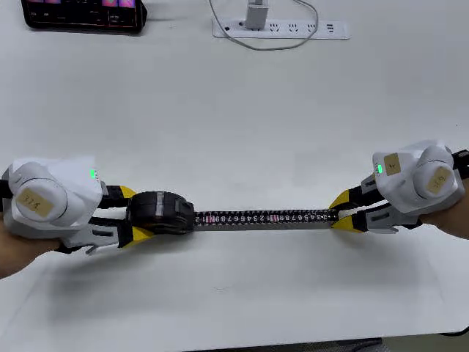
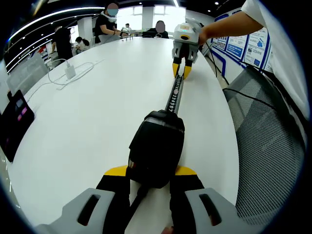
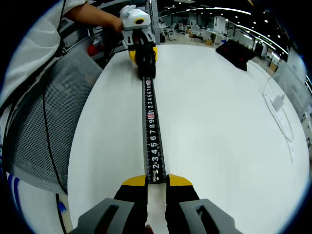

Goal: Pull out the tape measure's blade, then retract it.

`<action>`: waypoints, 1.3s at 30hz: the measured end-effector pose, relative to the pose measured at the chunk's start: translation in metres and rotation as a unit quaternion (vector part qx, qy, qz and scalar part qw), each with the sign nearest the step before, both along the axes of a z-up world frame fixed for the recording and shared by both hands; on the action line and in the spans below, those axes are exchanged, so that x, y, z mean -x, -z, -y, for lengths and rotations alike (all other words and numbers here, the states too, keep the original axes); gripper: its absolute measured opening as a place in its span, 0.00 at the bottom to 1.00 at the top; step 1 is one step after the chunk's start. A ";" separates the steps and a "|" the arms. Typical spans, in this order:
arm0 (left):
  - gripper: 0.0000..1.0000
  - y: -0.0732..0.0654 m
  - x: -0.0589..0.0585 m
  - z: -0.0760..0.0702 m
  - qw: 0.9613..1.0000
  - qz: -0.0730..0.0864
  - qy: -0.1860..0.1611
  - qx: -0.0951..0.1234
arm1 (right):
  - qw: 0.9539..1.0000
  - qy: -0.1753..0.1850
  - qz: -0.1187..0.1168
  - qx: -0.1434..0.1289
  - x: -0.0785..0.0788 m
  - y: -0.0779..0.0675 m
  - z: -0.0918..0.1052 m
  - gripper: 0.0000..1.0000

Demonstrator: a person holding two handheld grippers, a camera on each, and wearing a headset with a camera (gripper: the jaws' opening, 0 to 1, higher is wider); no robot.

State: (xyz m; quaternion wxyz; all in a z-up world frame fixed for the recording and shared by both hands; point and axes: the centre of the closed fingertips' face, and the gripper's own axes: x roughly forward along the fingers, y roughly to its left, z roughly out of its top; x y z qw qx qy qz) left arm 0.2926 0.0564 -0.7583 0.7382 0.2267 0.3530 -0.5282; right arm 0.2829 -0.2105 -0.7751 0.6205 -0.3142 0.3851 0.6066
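A black tape measure case [image 1: 160, 213] sits on the white table, and my left gripper [image 1: 132, 214] is shut on it at the left. From the case a dark numbered blade [image 1: 264, 218] runs right, just above the table. My right gripper [image 1: 341, 213] is shut on the blade's tip. In the left gripper view the case [image 2: 156, 146] fills the space between the yellow-tipped jaws, and the blade [image 2: 175, 93] stretches away to the right gripper [image 2: 182, 69]. Seen from the right gripper, the blade [image 3: 152, 131] leads from my jaws [image 3: 156, 181] to the case [image 3: 146, 59] and left gripper [image 3: 139, 46].
A white power strip [image 1: 282, 28] with a plugged charger and looping cable lies at the back edge. At the back left is a dark keyboard [image 1: 84, 13]. A grey mesh chair [image 2: 263, 141] stands beside the table. People sit at the table's far end.
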 end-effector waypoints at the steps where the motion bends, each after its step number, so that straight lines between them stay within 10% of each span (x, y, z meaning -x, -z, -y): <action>1: 0.26 0.000 0.000 0.000 1.000 0.000 0.000 0.000 | 1.000 0.001 -0.001 0.001 0.000 0.000 0.000 0.10; 39: 0.28 -0.001 -0.001 0.003 1.000 0.000 -0.018 -0.007 | 1.000 0.012 -0.001 0.017 -0.002 0.000 0.005 0.12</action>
